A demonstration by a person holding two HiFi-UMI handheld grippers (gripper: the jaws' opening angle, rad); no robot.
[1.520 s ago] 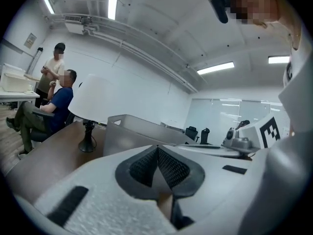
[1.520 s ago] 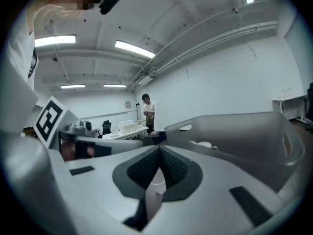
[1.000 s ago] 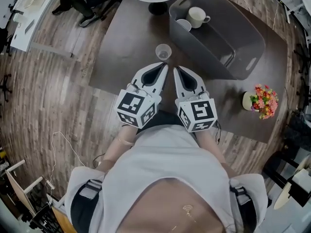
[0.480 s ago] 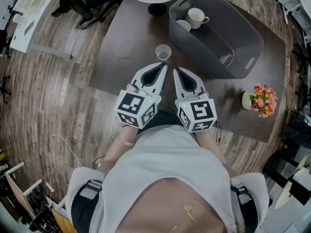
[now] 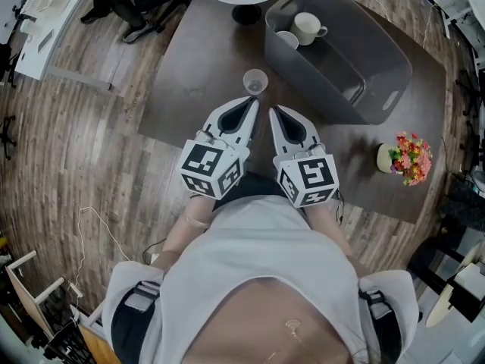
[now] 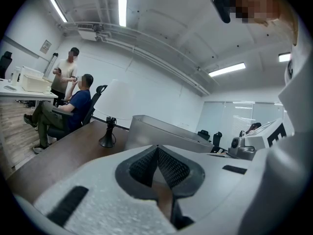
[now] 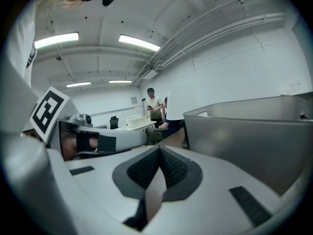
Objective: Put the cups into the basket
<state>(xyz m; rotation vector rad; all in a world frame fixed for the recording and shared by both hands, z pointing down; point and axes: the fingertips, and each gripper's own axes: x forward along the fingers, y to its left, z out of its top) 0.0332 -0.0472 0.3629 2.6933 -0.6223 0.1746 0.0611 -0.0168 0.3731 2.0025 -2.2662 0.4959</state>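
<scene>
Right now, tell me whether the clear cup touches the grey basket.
Apart. The head view shows bare table between the clear cup and the near wall of the grey basket.

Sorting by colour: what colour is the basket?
The basket is grey; the head view shows it best.

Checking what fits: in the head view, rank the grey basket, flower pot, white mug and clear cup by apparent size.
1. grey basket
2. flower pot
3. white mug and clear cup: too alike to rank

Bright ceiling strips — fisheye-warped edges
</scene>
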